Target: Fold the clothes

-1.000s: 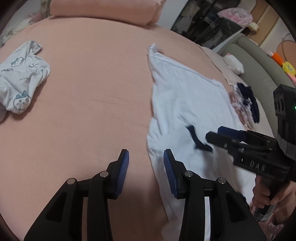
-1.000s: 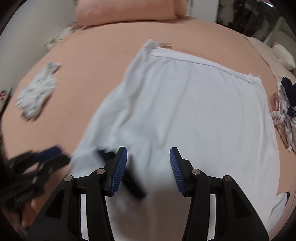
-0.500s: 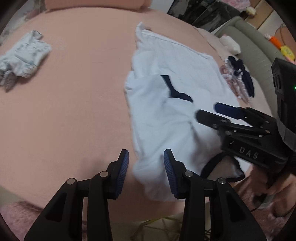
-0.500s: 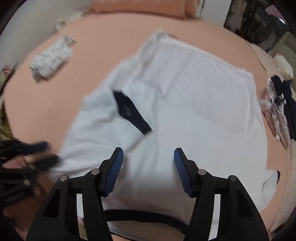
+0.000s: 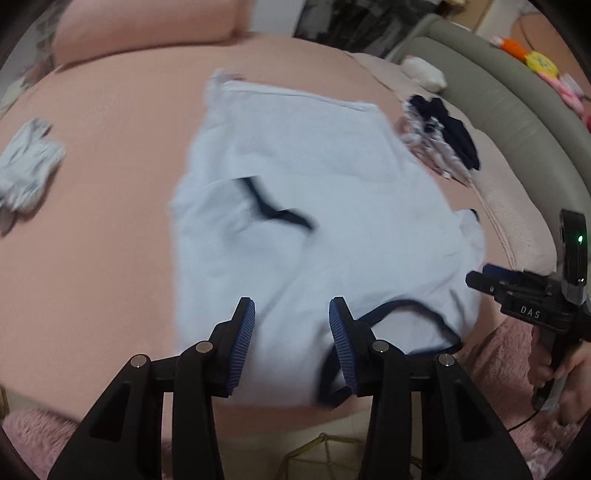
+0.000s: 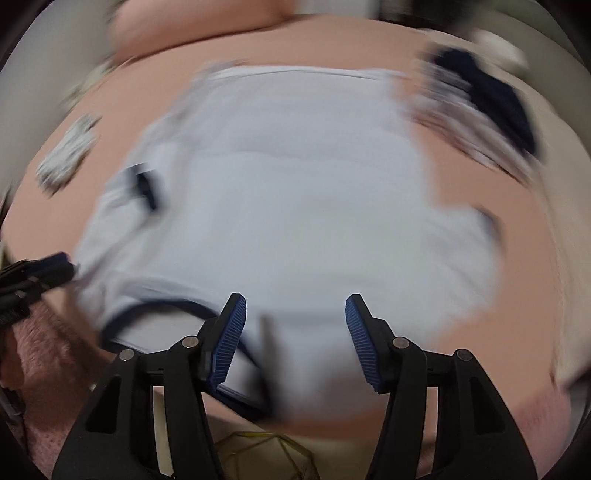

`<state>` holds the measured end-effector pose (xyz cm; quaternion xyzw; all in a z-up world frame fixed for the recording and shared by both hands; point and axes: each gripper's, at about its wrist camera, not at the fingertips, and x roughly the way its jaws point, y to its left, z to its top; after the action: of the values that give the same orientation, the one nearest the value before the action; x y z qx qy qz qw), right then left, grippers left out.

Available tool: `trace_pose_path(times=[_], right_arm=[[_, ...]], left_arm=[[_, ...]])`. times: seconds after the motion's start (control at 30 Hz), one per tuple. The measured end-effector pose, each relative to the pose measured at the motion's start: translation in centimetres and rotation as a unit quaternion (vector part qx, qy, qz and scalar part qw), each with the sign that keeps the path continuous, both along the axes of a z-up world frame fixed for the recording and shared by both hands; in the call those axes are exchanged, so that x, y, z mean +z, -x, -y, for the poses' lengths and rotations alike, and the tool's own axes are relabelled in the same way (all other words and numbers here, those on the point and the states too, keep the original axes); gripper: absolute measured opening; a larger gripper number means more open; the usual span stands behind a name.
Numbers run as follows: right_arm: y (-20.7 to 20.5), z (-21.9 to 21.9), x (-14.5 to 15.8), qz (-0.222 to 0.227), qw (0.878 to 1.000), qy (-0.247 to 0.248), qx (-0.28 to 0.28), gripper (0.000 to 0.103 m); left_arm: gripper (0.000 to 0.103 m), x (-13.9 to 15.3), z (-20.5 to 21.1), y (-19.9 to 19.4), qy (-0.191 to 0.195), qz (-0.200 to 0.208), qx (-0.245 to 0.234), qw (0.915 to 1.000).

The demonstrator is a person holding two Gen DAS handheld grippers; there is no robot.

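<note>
A pale blue-white T-shirt (image 5: 314,177) with navy trim lies spread on the pink bed (image 5: 92,240), its navy neckline (image 5: 406,310) at the near edge. One sleeve is folded onto the body, its navy cuff (image 5: 273,206) showing. My left gripper (image 5: 291,325) hovers over the shirt's near end, its jaws opening with nothing between them. My right gripper (image 6: 295,321) stands open above the collar end (image 6: 166,306), clear of the cloth. In the left wrist view the right gripper (image 5: 480,277) is beside the shirt's right shoulder. The right wrist view is blurred.
A small patterned garment (image 5: 29,173) lies at the bed's left. A heap of dark and patterned clothes (image 5: 443,136) sits at the right, by a grey padded surround (image 5: 498,92). A pink pillow (image 5: 147,33) is at the back. Below the near edge are a pink rug (image 5: 491,354) and gold wire (image 5: 321,454).
Both grippers drew back toward the bed's near edge, so the collar now shows. The sleeve with the navy cuff came to lie on the body. The right gripper swung right, away from the left.
</note>
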<state>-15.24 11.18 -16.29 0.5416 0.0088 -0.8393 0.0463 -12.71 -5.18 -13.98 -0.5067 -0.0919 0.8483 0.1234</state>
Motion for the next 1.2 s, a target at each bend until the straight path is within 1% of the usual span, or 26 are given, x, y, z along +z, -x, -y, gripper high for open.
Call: trace_pose_path(times=[0.03, 0.1, 0.23, 0.3, 0.4, 0.47, 0.53, 0.57, 0.6, 0.63, 0.67, 0.7, 0.73, 0.77, 0.83, 0.87, 0.93, 1.0, 1.07, 1.13, 1.2], right_arm=[[-0.5, -2.2, 0.1, -0.001, 1.0, 0.001, -0.027, 0.058], [-0.6, -5.8, -0.4, 0.01, 0.997, 0.013, -0.075, 0.058], [-0.9, -11.4, -1.5, 0.023, 0.989, 0.055, -0.138, 0.058], [-0.2, -12.8, -1.9, 0.029, 0.986, 0.078, -0.145, 0.058], [1.8, -13.9, -2.7, 0.038, 0.982, 0.104, -0.153, 0.058], [3.2, -14.4, -3.1, 0.026, 0.979, 0.125, -0.157, 0.059], [4.8, -14.8, -3.7, 0.007, 0.976, 0.146, -0.16, 0.063], [5.4, -14.7, -3.9, 0.003, 0.978, 0.147, -0.151, 0.062], [5.9, -14.3, -3.8, 0.003, 0.981, 0.14, -0.134, 0.059], [6.3, -13.9, -3.7, 0.004, 0.984, 0.132, -0.117, 0.036], [6.8, -13.4, -3.6, 0.004, 0.987, 0.124, -0.1, 0.006], [7.1, -13.3, -3.4, 0.003, 0.988, 0.123, -0.089, 0.006], [7.1, -13.6, -3.2, 0.0, 0.987, 0.132, -0.086, 0.006], [7.2, -13.7, -2.9, -0.003, 0.988, 0.128, -0.085, 0.006], [7.0, -14.4, -2.4, -0.014, 0.992, 0.082, -0.096, 0.006], [6.8, -15.2, -2.2, -0.017, 0.991, 0.074, -0.106, 0.006], [6.0, -16.9, -1.9, -0.015, 0.989, 0.075, -0.126, 0.006], [5.1, -17.8, -1.6, -0.017, 0.989, 0.072, -0.129, 0.006], [4.4, -18.1, -1.4, -0.021, 0.989, 0.067, -0.128, 0.006], [3.9, -17.2, -0.3, -0.046, 0.99, 0.073, -0.111, 0.006], [3.8, -14.5, 1.9, -0.083, 0.99, 0.086, -0.069, 0.006]], left_arm=[[0.044, -0.1, -2.0, 0.3, 0.003, 0.004, -0.018, 0.9998], [0.044, -0.4, -6.1, 1.0, 0.005, 0.012, -0.056, 0.9983], [0.044, -0.7, -12.9, 3.7, 0.01, 0.024, -0.115, 0.993], [0.044, -1.3, -15.9, 4.8, 0.006, 0.02, -0.125, 0.9919], [0.044, -1.5, -18.0, 5.0, 0.008, 0.026, -0.121, 0.9923], [0.044, -1.8, -18.2, 4.7, 0.022, 0.029, -0.118, 0.9923], [0.044, -2.3, -17.9, 4.2, 0.022, 0.032, -0.118, 0.9922], [0.044, -2.5, -17.6, 4.1, 0.018, 0.037, -0.115, 0.9925], [0.044, -2.7, -17.0, 3.9, 0.01, 0.042, -0.111, 0.9929], [0.044, -2.8, -16.5, 3.8, 0.001, 0.045, -0.105, 0.9934], [0.044, -2.8, -15.9, 3.7, -0.01, 0.049, -0.099, 0.9938], [0.044, -2.9, -15.3, 3.6, -0.021, 0.054, -0.092, 0.9941], [0.044, -3.0, -14.8, 3.5, -0.027, 0.057, -0.088, 0.9941], [0.044, -3.1, -14.3, 3.4, -0.032, 0.061, -0.085, 0.994], [0.044, -3.5, -13.9, 3.3, -0.036, 0.064, -0.084, 0.9938], [0.044, -3.7, -13.8, 3.3, -0.037, 0.065, -0.084, 0.9937], [0.044, -4.0, -13.8, 3.2, -0.034, 0.068, -0.085, 0.9934], [0.044, -4.4, -14.2, 3.3, -0.026, 0.069, -0.09, 0.9932], [0.047, -4.3, -14.3, 3.1, -0.025, 0.065, -0.094, 0.9932], [0.047, -4.0, -13.9, 3.0, -0.042, 0.058, -0.088, 0.9935], [0.047, -3.6, -12.4, 2.9, -0.077, 0.056, -0.065, 0.9933]])
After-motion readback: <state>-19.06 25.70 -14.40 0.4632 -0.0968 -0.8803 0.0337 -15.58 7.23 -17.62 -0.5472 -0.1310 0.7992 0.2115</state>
